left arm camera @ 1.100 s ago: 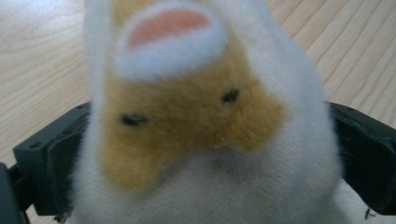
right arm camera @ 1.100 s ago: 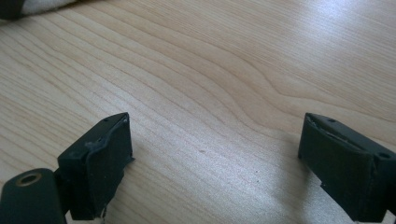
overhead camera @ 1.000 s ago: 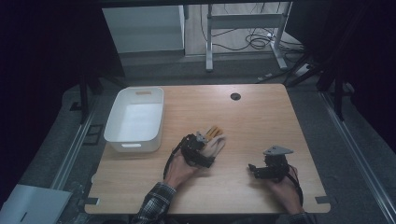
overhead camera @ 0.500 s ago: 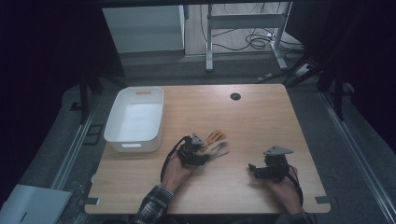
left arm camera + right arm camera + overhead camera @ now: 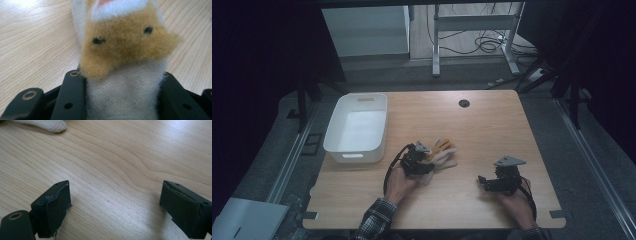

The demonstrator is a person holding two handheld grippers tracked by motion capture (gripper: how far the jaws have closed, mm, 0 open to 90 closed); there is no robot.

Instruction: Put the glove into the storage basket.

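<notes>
An orange and white plush animal [image 5: 444, 151] lies at the middle of the wooden table [image 5: 492, 130]. My left gripper [image 5: 428, 161] is shut on it. Its jaws have just been closing with the plush between them. In the left gripper view the black pads [image 5: 72, 97] press both sides of the white lower body, and the orange face with two dark eyes [image 5: 125, 47] sticks out beyond them. My right gripper [image 5: 484, 181] rests low over the table at the front right. It is open [image 5: 115, 200], with bare wood between its fingers. A white tip of the plush [image 5: 50, 125] shows far ahead of it.
A white plastic bin [image 5: 343, 150] stands at the table's left side, with nothing visible inside it. A dark round hole [image 5: 464, 103] sits near the far edge. Both hands come in over the front edge. Metal rails run along both sides of the table.
The left hand has shifted only slightly at the plush toy. The right hand and its gripper have kept still.
</notes>
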